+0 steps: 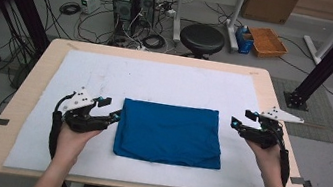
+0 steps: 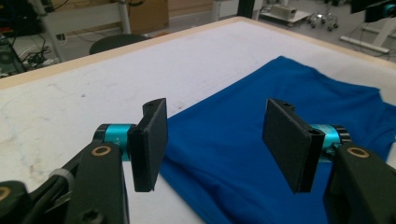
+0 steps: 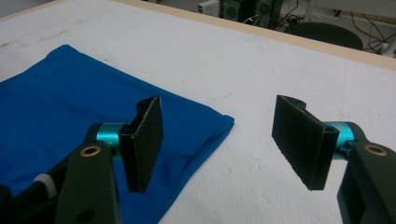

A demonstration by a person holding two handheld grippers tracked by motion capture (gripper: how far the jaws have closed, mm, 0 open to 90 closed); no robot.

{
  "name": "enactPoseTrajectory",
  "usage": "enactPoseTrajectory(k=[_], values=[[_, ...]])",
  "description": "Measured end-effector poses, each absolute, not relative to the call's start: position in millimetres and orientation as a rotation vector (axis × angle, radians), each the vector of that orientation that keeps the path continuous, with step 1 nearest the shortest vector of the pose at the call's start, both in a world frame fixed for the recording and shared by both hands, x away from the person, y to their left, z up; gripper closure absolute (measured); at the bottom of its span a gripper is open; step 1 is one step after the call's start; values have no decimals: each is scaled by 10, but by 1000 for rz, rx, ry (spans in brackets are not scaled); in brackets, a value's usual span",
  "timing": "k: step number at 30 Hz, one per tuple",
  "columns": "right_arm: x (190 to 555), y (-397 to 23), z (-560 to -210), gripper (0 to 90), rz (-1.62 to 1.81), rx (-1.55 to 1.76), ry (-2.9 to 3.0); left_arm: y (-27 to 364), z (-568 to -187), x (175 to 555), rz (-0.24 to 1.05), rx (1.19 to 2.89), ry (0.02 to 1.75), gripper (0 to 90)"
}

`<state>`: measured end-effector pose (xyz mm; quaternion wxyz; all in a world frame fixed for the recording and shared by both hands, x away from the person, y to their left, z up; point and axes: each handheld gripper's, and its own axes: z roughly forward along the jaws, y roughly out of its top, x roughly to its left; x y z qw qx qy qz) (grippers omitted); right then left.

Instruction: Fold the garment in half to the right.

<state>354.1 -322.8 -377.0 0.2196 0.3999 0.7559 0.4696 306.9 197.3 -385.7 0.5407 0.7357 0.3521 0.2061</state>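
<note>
A blue cloth (image 1: 170,133), folded into a rectangle, lies flat in the middle of the white mat (image 1: 156,79). My left gripper (image 1: 110,108) hovers just off the cloth's left edge, jaws open and empty; in the left gripper view the blue cloth (image 2: 280,116) lies ahead between and beyond the pads (image 2: 152,144). My right gripper (image 1: 243,120) sits just off the cloth's right edge, open too, with nothing between its jaws. The right gripper view shows the cloth's near corner (image 3: 219,122) under the left pad (image 3: 144,140).
The mat covers a wooden table (image 1: 36,70) whose edges run close on all sides. Beyond the far edge stand a black stool (image 1: 202,38), computer towers (image 1: 133,2), cables and a black frame post (image 1: 332,54).
</note>
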Motion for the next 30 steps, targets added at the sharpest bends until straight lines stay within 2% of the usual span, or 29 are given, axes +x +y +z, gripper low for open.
enactPoseTrajectory(k=[7, 14, 18, 23, 30], values=[[3530, -3119, -3726, 337, 1321, 1078, 2102, 1969, -3912, 2935, 398, 1796, 927, 382], [3546, -2893, -3663, 337, 1336, 1037, 2120, 2008, -4011, 2688, 408, 1789, 1084, 394], [3553, -2786, -3675, 337, 1332, 1010, 2147, 2037, -4147, 2600, 371, 1762, 1165, 394], [3563, -2729, -3688, 337, 1333, 1005, 2160, 1976, -4293, 2599, 309, 1738, 1225, 398], [3555, -2625, -3688, 338, 1332, 982, 2179, 1769, -4386, 2681, 294, 1755, 1286, 405]])
